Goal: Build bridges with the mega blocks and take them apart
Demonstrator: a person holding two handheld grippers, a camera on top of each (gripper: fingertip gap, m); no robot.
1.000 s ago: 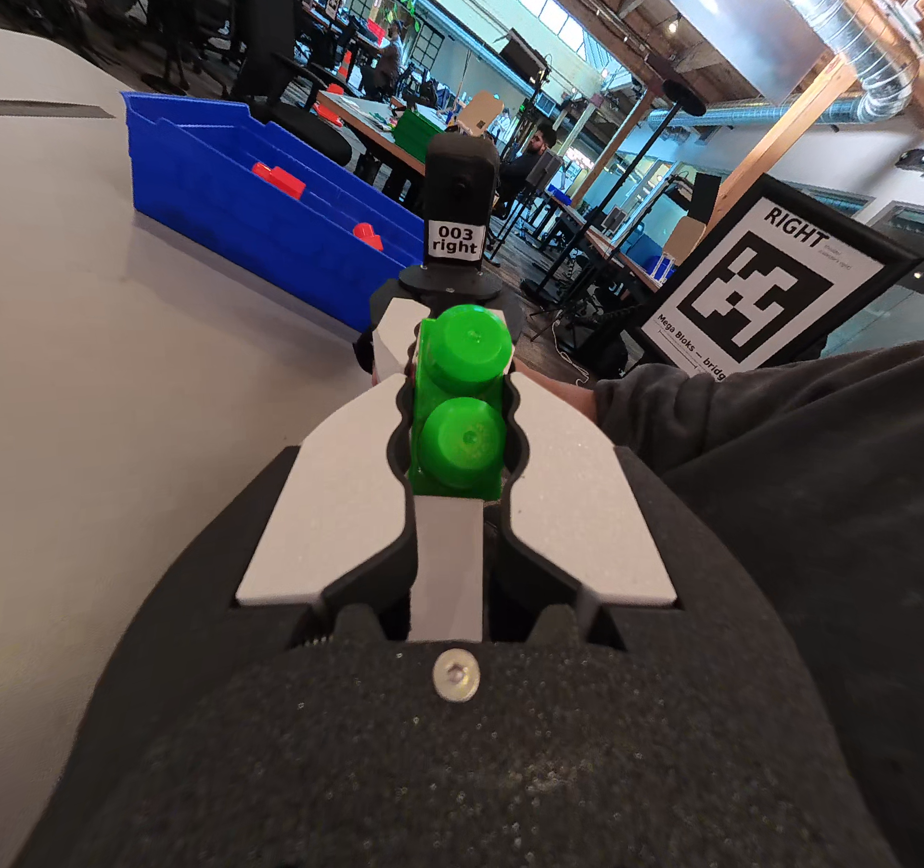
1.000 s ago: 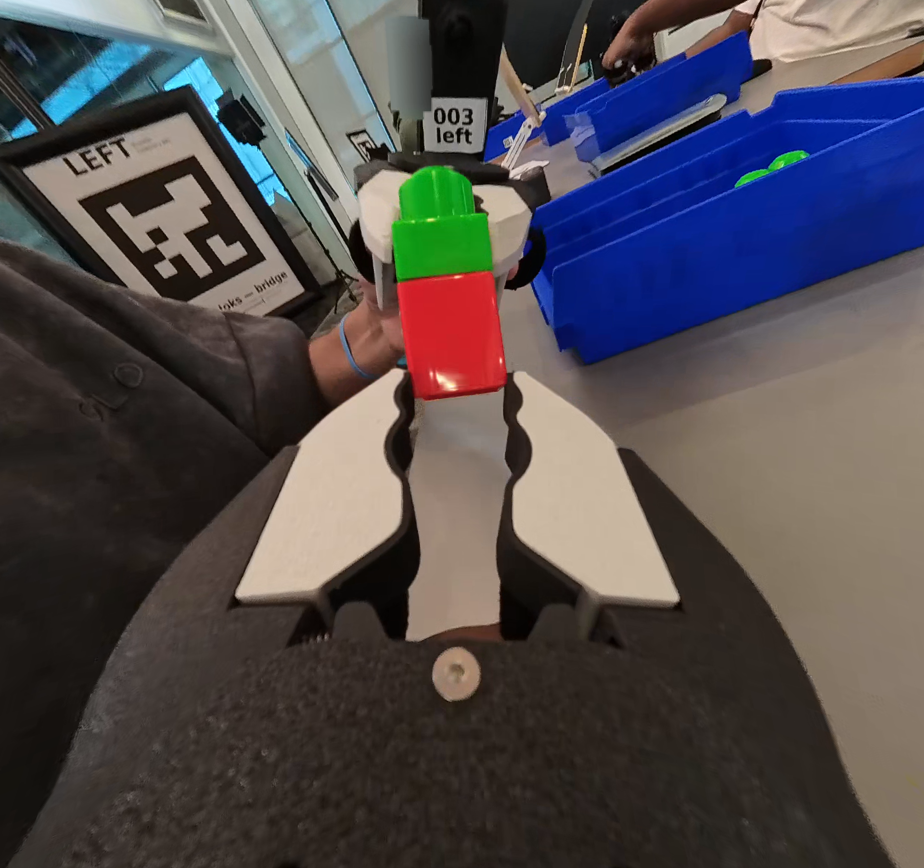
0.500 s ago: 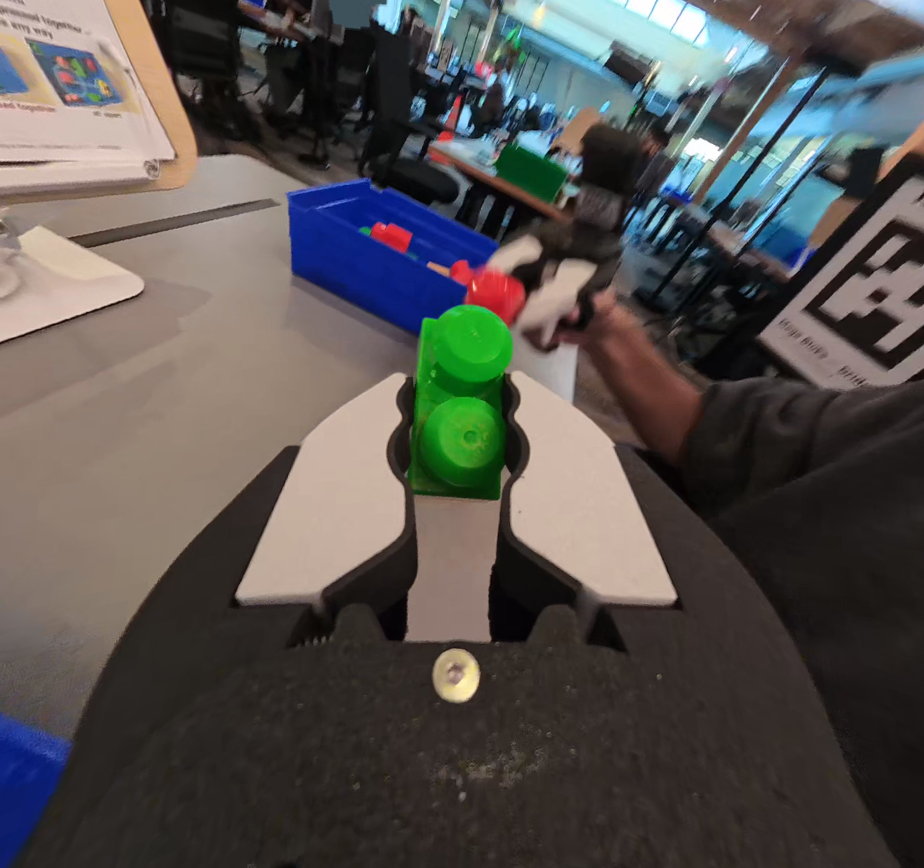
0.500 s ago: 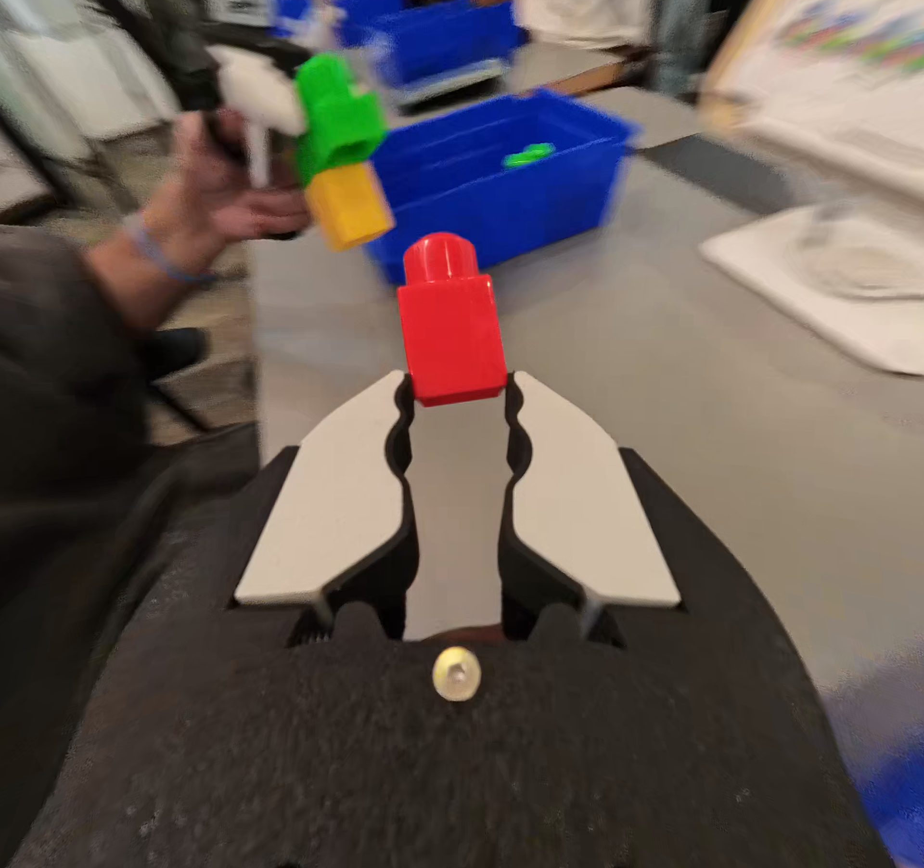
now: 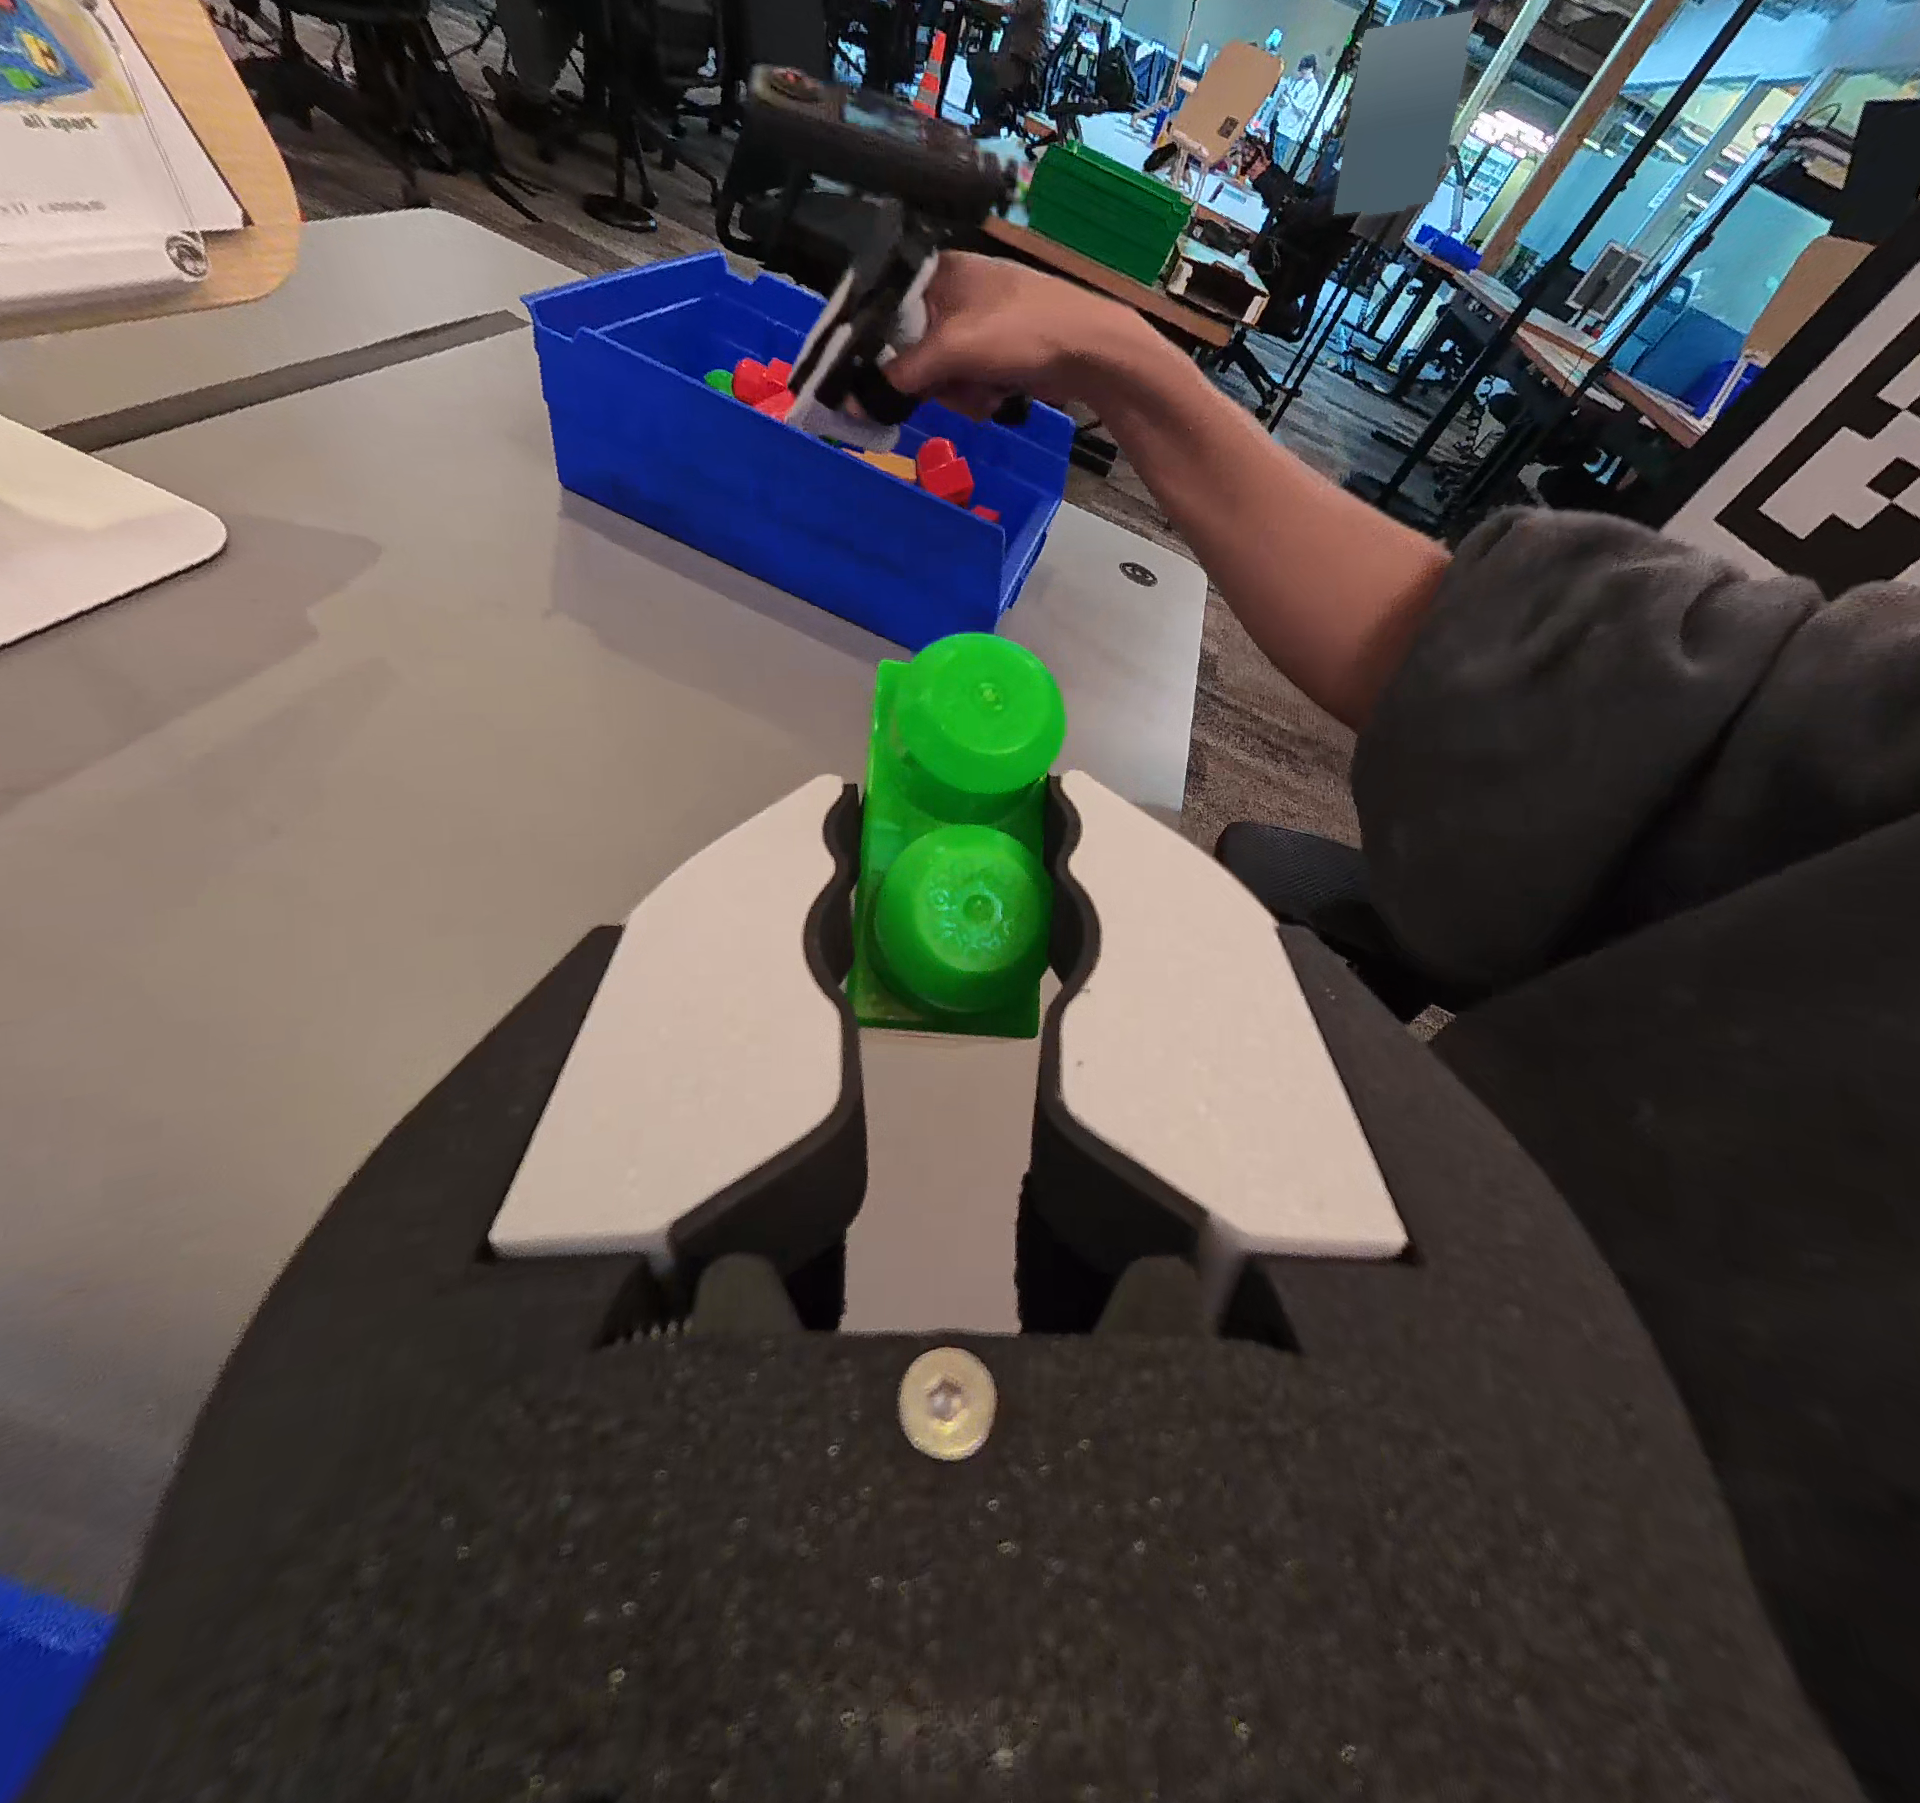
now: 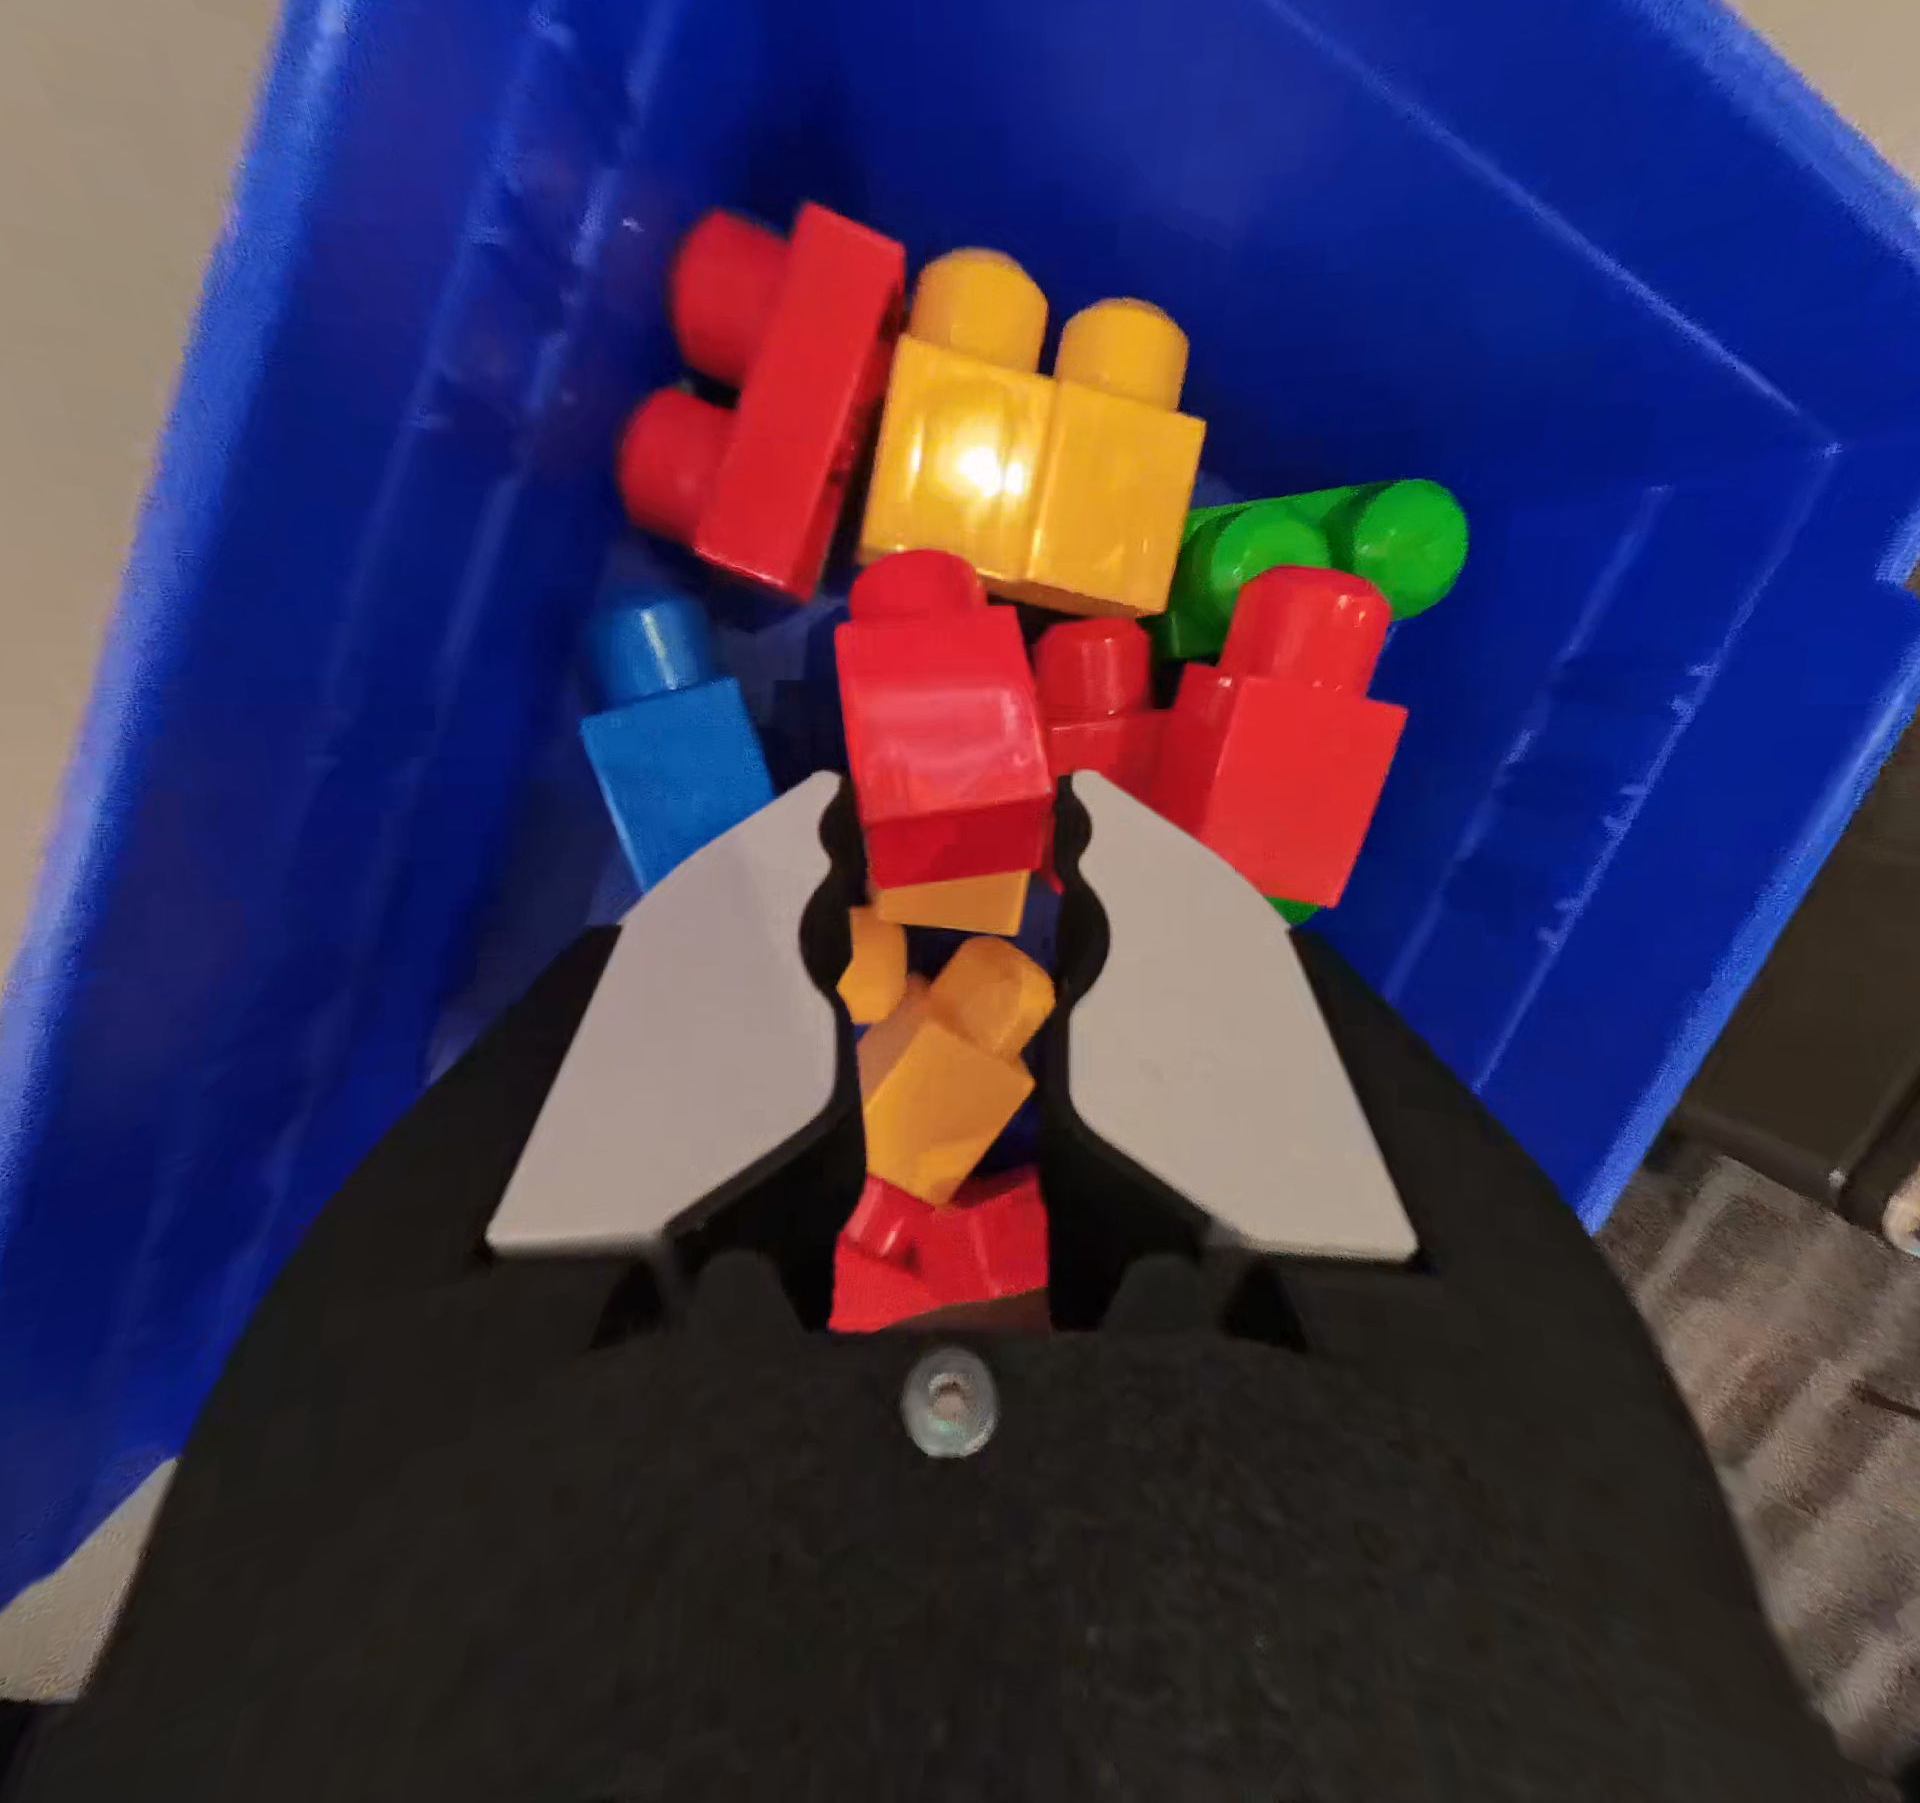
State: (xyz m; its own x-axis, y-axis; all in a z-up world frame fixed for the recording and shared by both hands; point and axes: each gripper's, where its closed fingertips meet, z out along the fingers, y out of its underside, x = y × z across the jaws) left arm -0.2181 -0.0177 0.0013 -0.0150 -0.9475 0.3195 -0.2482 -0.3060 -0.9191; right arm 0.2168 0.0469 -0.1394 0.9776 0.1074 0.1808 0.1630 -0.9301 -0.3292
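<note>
Your left hand-held gripper point(image 5: 956, 880), centre of left wrist view, squeezes green block point(image 5: 961, 839) with two round bumps, held above grey bench point(image 5: 312, 818). Blue bin point(image 5: 727, 506) sits on bench in upper middle, well apart from green block.

Your right hand-held gripper point(image 6: 956, 818), centre of right wrist view, points down into blue bin point(image 6: 312, 610). Fingers point(image 6: 727, 1005) pinch small red block point(image 6: 940, 745) at tips. Under it, pile of loose blocks: red, yellow block point(image 6: 1029, 465), blue block point(image 6: 670, 745), green.

Right tongs point(image 5: 831, 403) blurred; blue bin point(image 6: 312, 610) cropped.
</note>
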